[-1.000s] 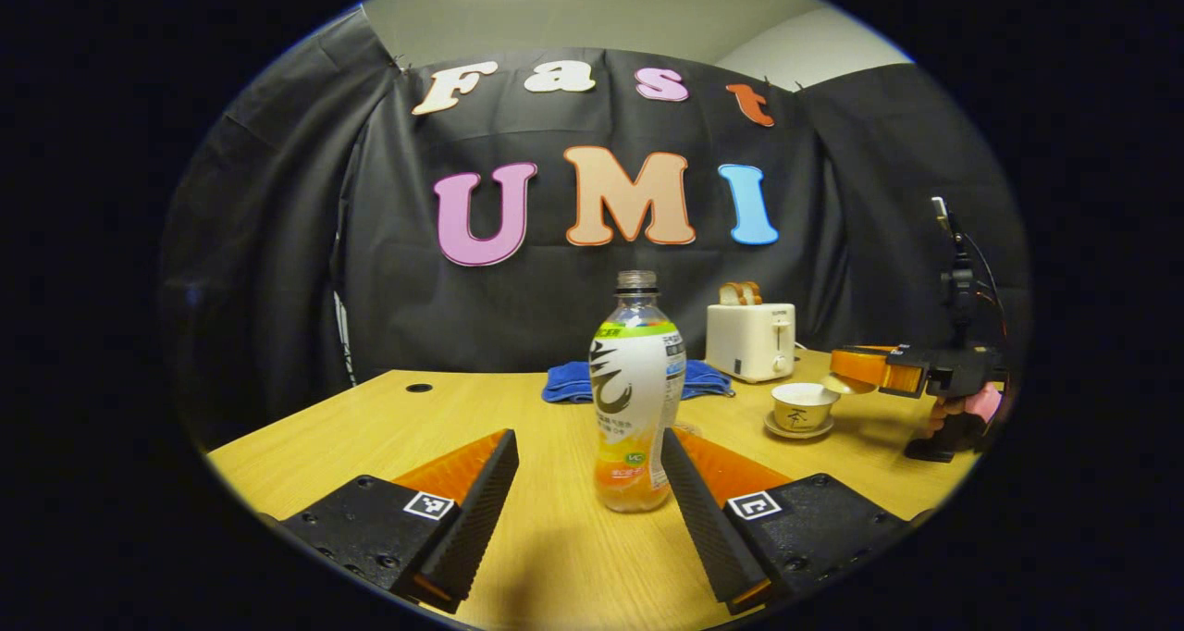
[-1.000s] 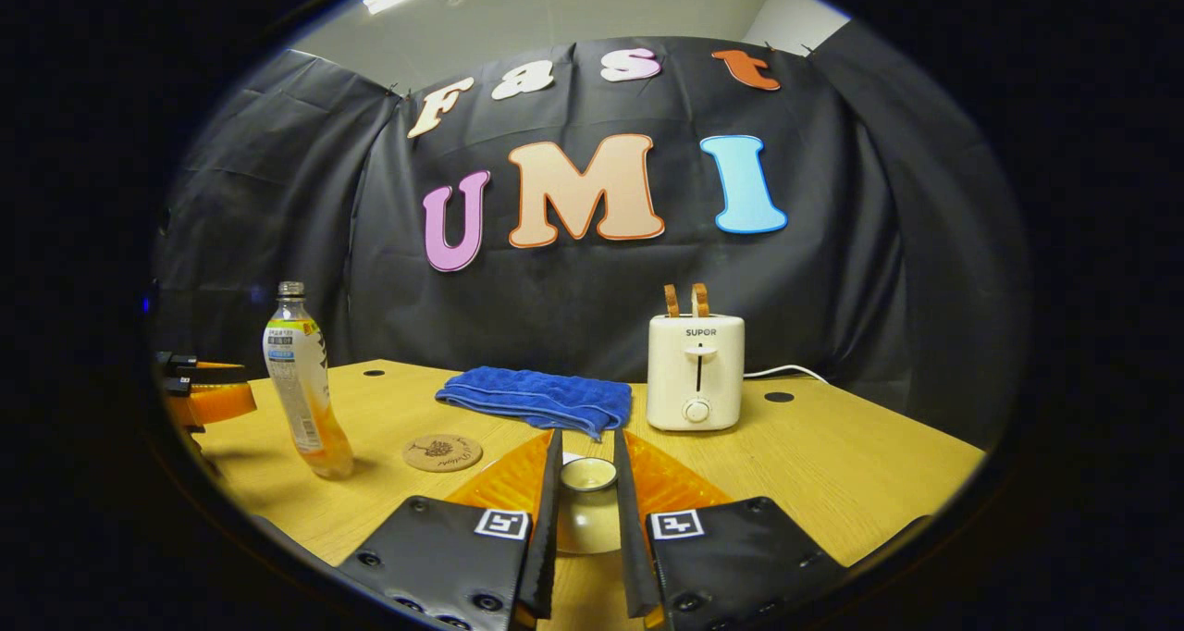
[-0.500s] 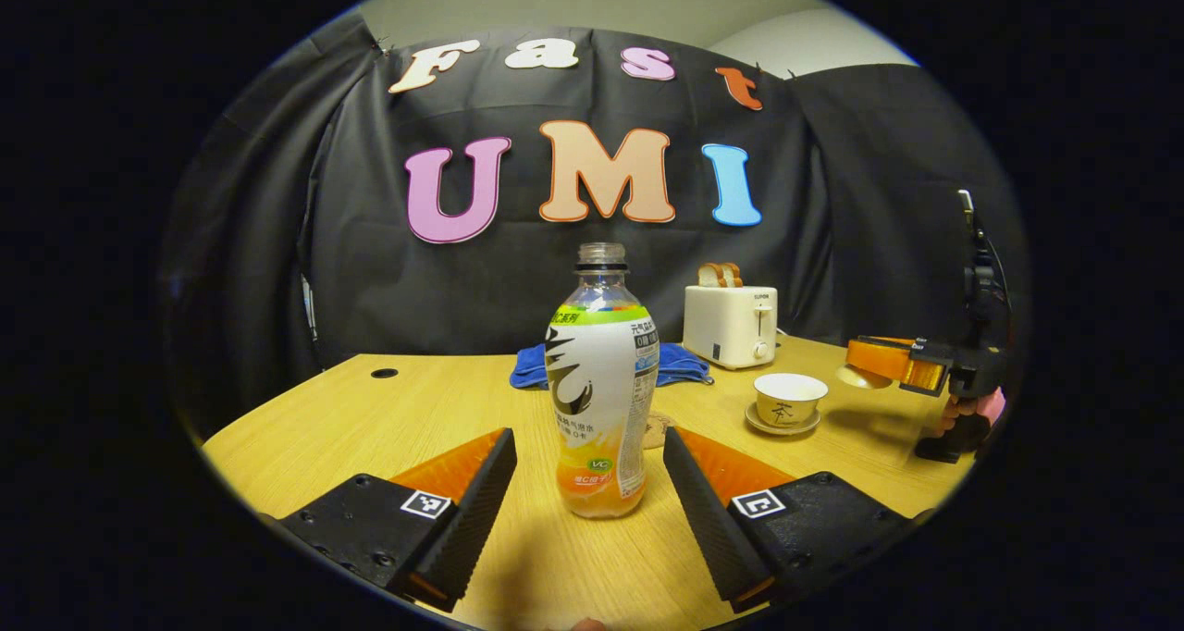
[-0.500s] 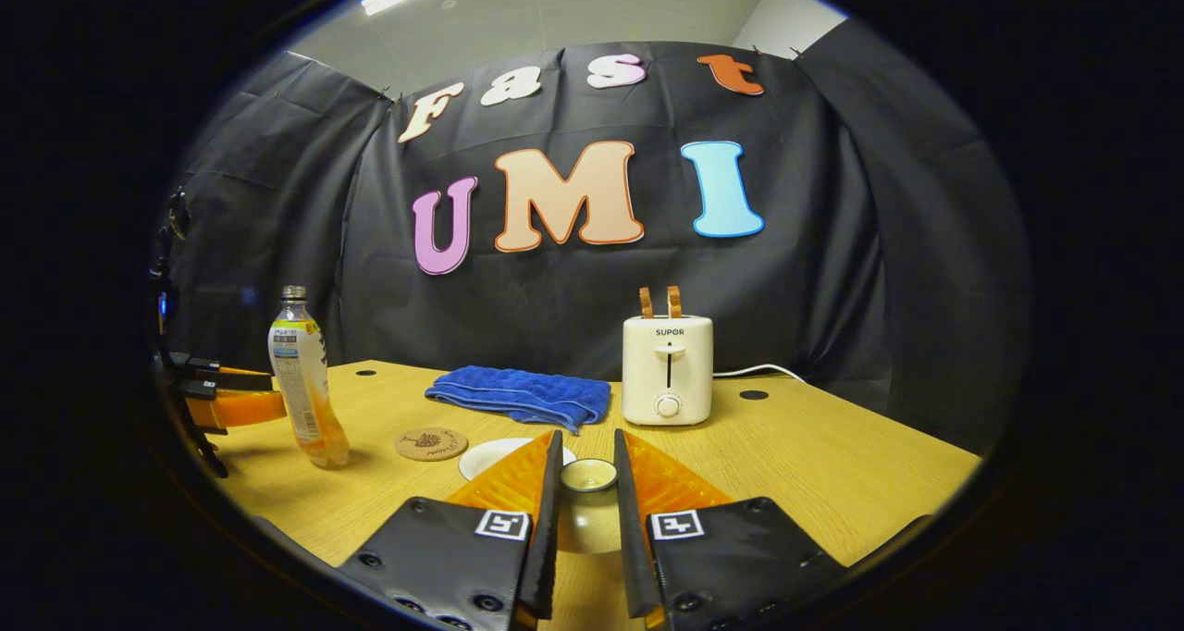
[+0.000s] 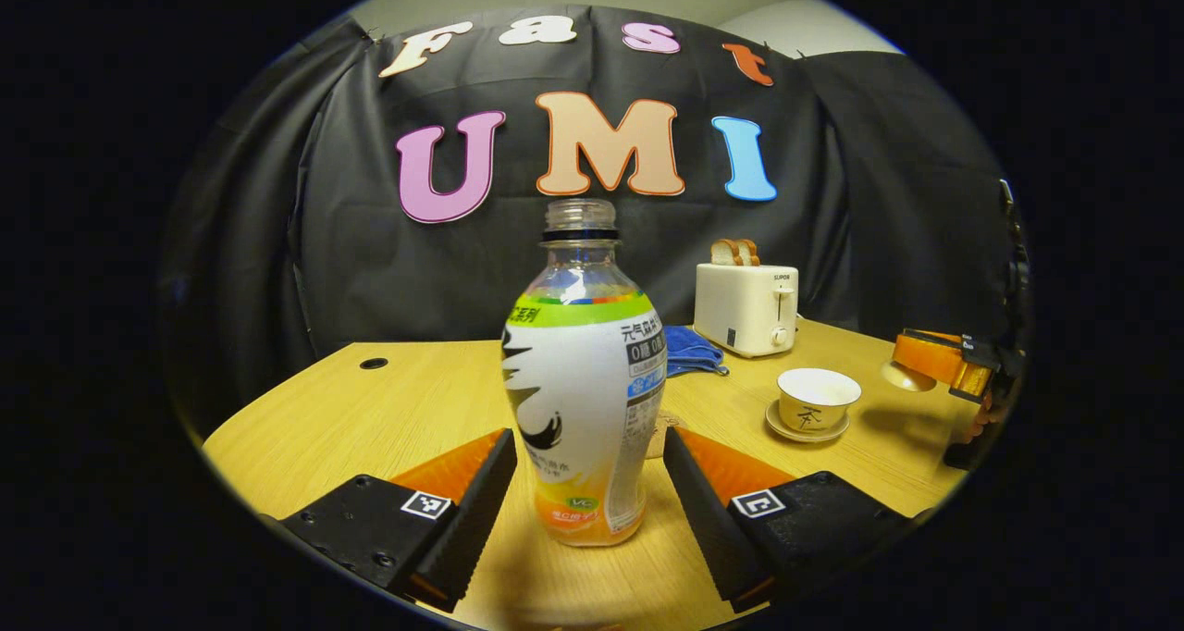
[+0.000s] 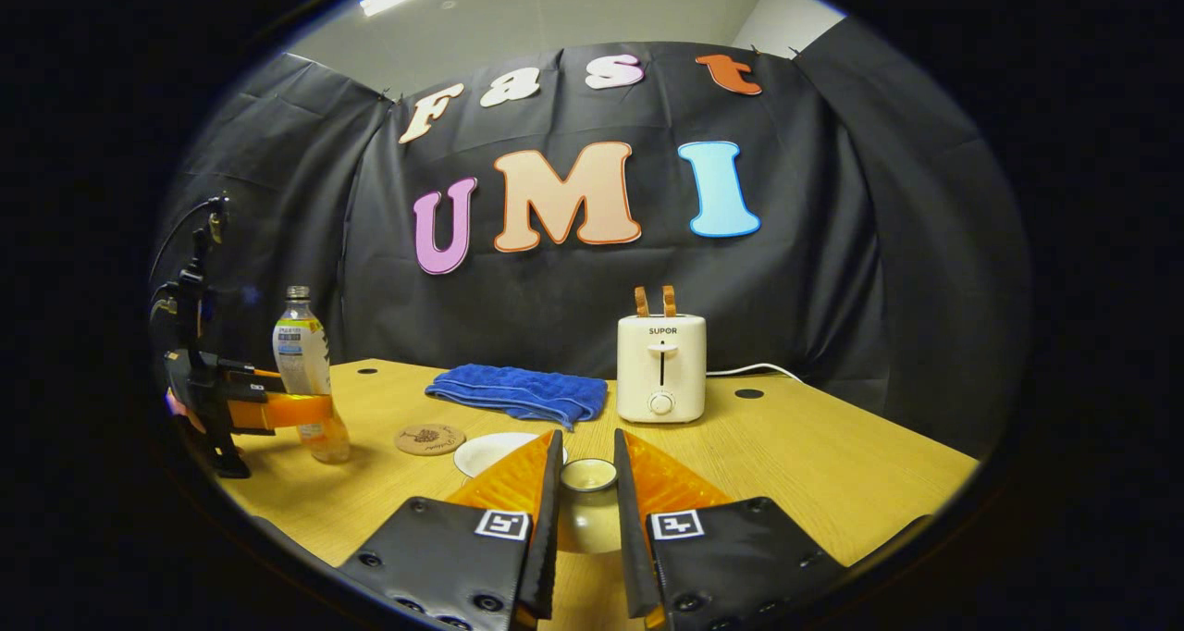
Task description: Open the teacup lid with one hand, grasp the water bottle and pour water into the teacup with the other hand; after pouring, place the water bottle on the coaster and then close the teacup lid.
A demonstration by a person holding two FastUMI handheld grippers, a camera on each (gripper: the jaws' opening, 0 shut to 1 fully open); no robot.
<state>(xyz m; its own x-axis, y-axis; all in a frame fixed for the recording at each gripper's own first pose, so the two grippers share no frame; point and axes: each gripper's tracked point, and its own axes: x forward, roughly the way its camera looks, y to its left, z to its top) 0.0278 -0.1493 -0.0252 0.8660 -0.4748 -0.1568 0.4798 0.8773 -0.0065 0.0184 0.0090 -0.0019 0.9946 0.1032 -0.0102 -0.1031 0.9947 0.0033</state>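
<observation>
wooden table, light grain, with round cable holes in its top. white toaster standing upright toward the back, two bread slices protruding from its slots, white cord running off to one side. folded blue towel lying flat beside the toaster.

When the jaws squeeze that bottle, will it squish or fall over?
The water bottle looks like thin clear plastic, so it may dent a little. It is tall and narrow with only a little orange drink at the bottom, so probably light and easy to tip. Its glossy label could be slippery.
</observation>
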